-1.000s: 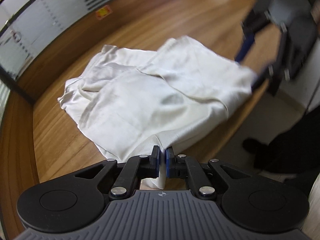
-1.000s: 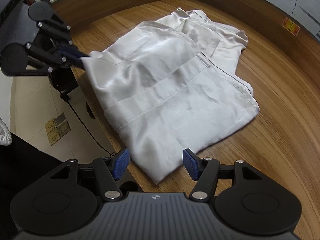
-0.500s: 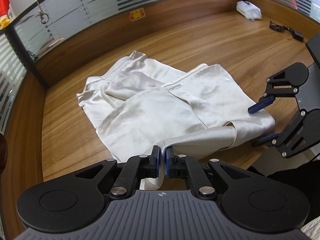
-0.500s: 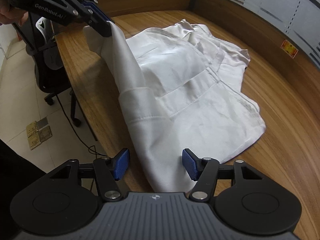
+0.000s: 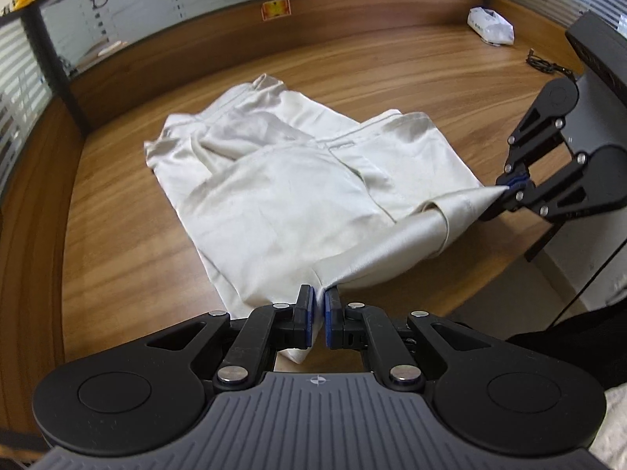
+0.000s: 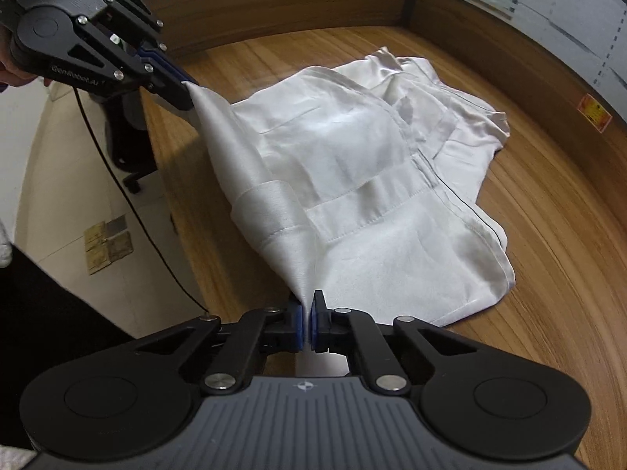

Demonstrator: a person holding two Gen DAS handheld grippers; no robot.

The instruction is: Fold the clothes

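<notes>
On the wooden surface point(image 5: 129, 258), the white garment's point(image 5: 282, 196) slippery hem was pinched by both hand-held grippers, left point(image 5: 318, 315) and right point(image 6: 307, 323); it could be pulled free if lifted unevenly.

Left gripper point(image 5: 318, 315), right gripper point(image 6: 307, 323): black linkages, blue pads, silver screws, ribbed grey housing.

Pinched cloth, cropped gripper bodies, unreadable small things

In both wrist views the corner of the pale garment point(image 5: 298, 203) held in each gripper vanishes between the closed jaws, and the picture's lower edge cuts each gripper's body. The red sticker point(image 5: 276, 8) on the wooden wall panel is too small to read. The white bundle point(image 5: 490, 25) at the worktop's point(image 5: 117, 258) far corner cannot be identified. Only a sliver of the hand point(image 6: 7, 66) shows at the left edge.
</notes>
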